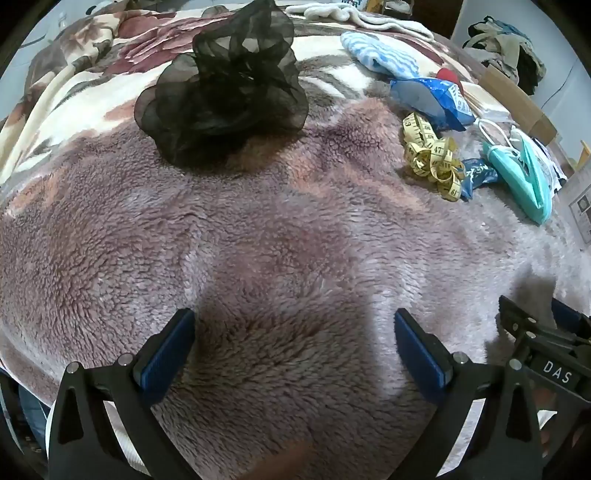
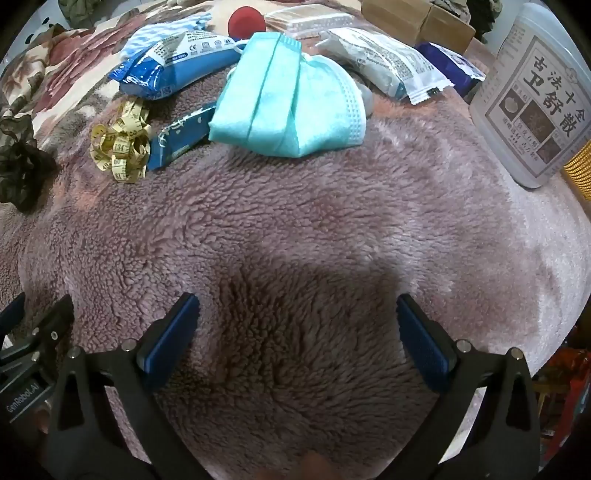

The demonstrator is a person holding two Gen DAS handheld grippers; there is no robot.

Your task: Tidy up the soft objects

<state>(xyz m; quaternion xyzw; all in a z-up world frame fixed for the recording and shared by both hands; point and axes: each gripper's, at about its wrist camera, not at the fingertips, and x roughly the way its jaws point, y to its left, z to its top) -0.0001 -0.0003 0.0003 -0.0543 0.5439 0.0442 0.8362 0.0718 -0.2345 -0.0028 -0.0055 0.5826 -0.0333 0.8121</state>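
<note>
both views: left gripper (image 1: 294,321) and right gripper (image 2: 298,306) hang steeply over a bare patch of the fleece blanket (image 1: 258,240), tongs spread wide, nothing between the blue pads (image 1: 168,354). soft objects lie ahead, none touched: a black sheer ruffled cloth (image 1: 225,85) stands alone to the left; a tangled yellow tape measure (image 2: 120,149) lies just beside a small blue packet (image 2: 181,136); the folded teal face masks (image 2: 284,103) rest against that packet, with a blue mask pack (image 2: 173,70) and a white sachet (image 2: 384,62) behind them (a red ball (image 2: 245,20) shows farther back). a rigid labelled jar (image 2: 532,99) stands at the right. likely risks: pads closing low would pinch the blanket pile along with the item; the tape's loops could snag the packet and drag it; the sheer cloth may slip from a shallow pinch; a wide rightward sweep could topple the jar.
</note>
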